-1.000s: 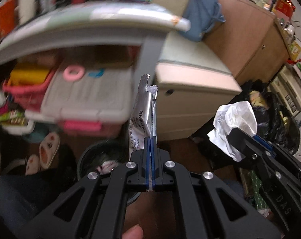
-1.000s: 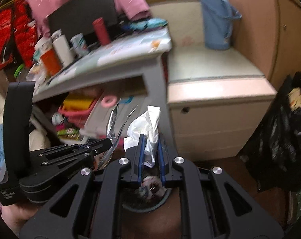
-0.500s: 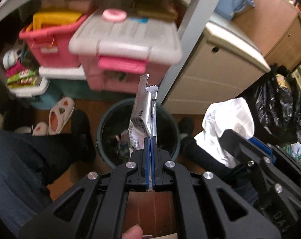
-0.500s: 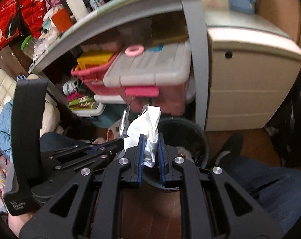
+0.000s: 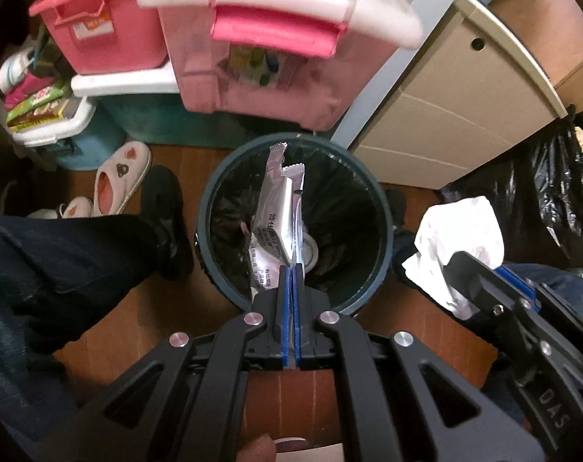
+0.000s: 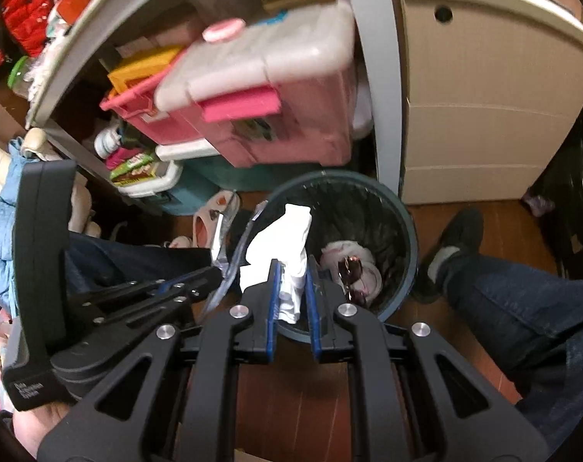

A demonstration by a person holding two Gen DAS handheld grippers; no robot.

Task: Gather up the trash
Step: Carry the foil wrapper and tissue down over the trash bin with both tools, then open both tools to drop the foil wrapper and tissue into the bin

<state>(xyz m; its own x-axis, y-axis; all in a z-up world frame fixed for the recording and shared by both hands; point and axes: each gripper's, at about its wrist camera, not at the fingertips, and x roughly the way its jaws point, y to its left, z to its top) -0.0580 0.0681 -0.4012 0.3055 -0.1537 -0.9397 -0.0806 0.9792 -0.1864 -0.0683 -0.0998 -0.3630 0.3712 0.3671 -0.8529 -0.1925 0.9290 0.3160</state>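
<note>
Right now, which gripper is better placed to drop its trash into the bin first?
Left. The left gripper holds the silver wrapper over the bin opening; the right gripper's tissue appears outside the rim.

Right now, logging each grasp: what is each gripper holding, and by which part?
The left gripper pinches the silver foil wrapper by its lower end. The right gripper clamps the crumpled white tissue near its bottom.
</note>
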